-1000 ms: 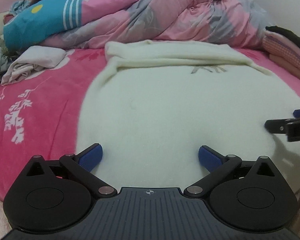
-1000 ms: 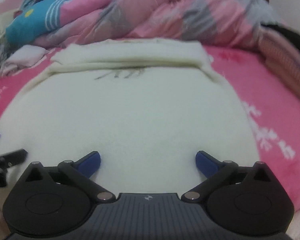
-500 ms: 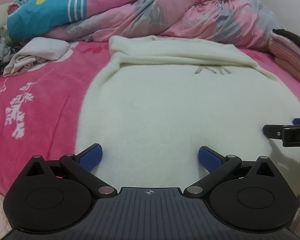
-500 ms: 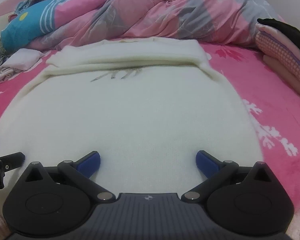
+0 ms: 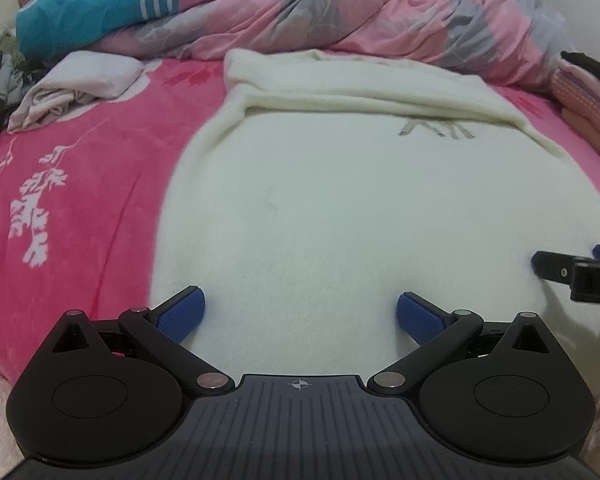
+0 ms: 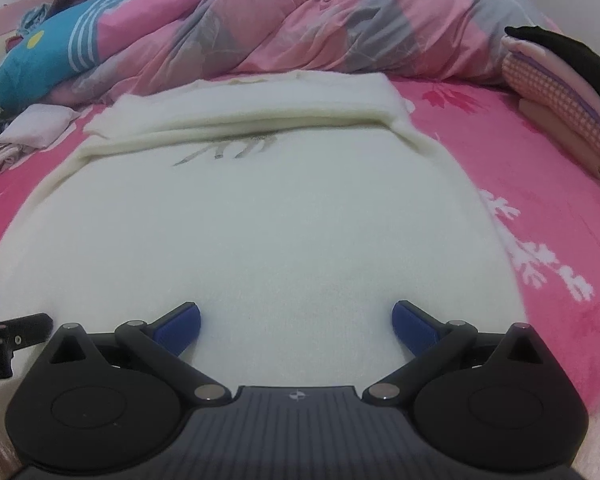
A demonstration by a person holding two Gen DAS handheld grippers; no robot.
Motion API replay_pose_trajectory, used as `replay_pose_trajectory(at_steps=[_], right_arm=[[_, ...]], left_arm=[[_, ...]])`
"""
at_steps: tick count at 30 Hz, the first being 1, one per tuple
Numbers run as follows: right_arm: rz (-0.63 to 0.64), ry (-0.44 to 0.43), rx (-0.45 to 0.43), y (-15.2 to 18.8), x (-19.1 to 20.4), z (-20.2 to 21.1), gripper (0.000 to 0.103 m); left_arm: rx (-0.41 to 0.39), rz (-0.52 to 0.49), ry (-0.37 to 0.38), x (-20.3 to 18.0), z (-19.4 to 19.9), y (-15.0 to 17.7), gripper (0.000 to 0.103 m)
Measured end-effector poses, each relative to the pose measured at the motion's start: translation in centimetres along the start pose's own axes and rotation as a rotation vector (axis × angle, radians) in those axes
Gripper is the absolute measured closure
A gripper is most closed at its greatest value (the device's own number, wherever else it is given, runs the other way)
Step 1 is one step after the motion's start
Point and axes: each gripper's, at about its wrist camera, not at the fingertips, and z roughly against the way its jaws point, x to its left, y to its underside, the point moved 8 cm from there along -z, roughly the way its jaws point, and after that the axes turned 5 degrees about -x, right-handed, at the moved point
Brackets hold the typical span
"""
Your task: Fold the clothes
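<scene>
- Over the last second both cameras have tipped and drawn back a little: the quilt (image 5: pixel 380 12) now fills more of the top of each view, and the sweater (image 5: pixel 340 208) sits lower in frame, its shape unchanged.
- The sweater lies flat on the pink bed (image 5: pixel 80 184), its far end already folded over in a thick band (sleeves seemingly tucked there); the near hem is just ahead of both grippers.
- Left gripper (image 5: pixel 300 312) and right gripper (image 6: pixel 296 318) hover at that hem with jaws spread wide, holding nothing.
- My reading: the far fold is done, and the hem grab for the next fold has not begun.
- The left view alone shows the crumpled pale cloth (image 5: pixel 76 84) in full, and the right gripper's arm at its right edge.
- The right view alone shows the folded stack (image 6: pixel 560 92) with a black item on top, and the sweater's right edge clearly.
</scene>
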Motion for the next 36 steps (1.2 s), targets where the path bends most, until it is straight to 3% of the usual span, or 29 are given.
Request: replay_pose_trajectory(at_steps=[28,36], right_arm=[[0.033,0.03,-0.026,-0.01,0.47,0.41,0.0],[0.046,0.024,-0.042,0.14,0.41,0.51,0.0]], left_arm=[[0.023,-0.015,-0.024,-0.08,0.05,-0.21,0.0],[0.002,-0.067,-0.059,-0.46,0.79,-0.68,0.0]])
